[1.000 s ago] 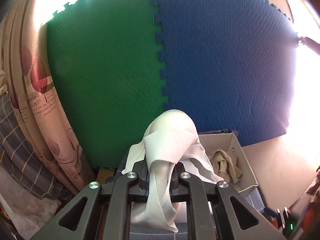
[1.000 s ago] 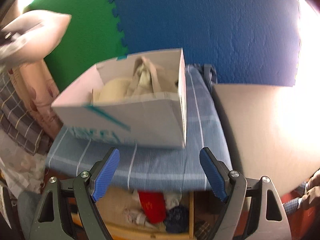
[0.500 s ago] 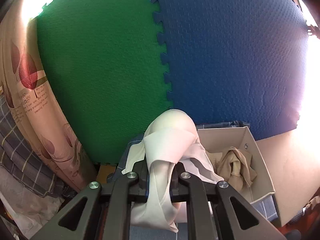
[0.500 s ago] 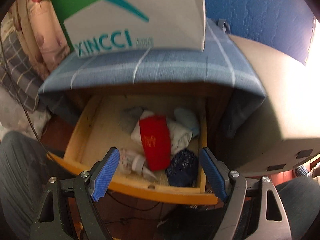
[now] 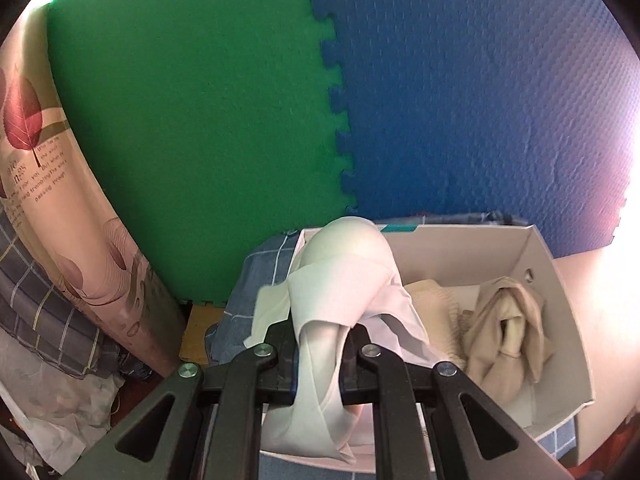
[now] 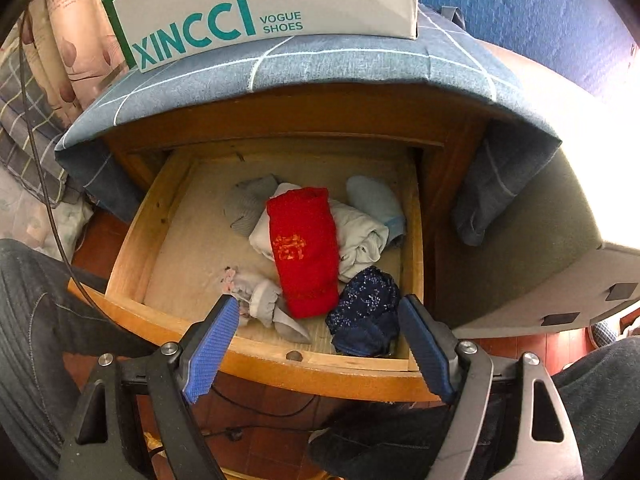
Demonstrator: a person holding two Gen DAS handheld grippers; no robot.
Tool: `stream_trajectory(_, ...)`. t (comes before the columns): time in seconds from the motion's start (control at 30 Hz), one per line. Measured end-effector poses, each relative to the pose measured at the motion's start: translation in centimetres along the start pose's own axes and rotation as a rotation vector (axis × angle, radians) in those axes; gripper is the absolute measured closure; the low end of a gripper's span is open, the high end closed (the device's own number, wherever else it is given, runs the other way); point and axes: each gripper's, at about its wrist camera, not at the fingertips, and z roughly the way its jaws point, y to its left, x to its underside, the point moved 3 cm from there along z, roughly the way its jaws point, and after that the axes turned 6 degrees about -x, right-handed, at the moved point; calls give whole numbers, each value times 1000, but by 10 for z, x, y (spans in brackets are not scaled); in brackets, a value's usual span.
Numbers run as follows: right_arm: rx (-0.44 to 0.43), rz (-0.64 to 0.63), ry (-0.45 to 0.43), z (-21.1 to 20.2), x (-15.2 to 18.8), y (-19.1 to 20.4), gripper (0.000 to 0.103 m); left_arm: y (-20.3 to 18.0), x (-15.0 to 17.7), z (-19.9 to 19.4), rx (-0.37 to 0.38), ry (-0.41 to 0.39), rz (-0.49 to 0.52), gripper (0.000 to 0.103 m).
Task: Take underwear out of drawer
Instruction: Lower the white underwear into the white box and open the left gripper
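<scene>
Left gripper (image 5: 318, 364) clamped on white underwear (image 5: 340, 280) over shoebox (image 5: 560, 280); right gripper (image 6: 318, 344) spread above drawer (image 6: 132, 240), next grab likely navy piece (image 6: 366, 312) at 5 o'clock.

Open right claw (image 6: 318, 344), wooden drawer (image 6: 132, 236), red underwear (image 6: 304, 252)

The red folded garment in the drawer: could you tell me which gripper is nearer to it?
Right. The right gripper hovers open just above the drawer front, facing the red garment. The left gripper is up over the shoe box, clamping white underwear.
</scene>
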Motion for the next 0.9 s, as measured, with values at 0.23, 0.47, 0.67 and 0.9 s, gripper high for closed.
stream_trajectory(0.23,1,12,-1,2,0,-4,24,-3,1,33,-27,74,-6,91)
stream_trajectory(0.47,-6,25,-10,3,-2,-7,24,-13,2,54,-55,119,12,91)
stream_trajectory(0.67,-7,29,-8,4,-1,-8,24,-15,6,62,-55,153,6,91)
stream_trajectory(0.9,0,24,-1,5,-1,-7,24,-14,11,67,-40,176,-17,87)
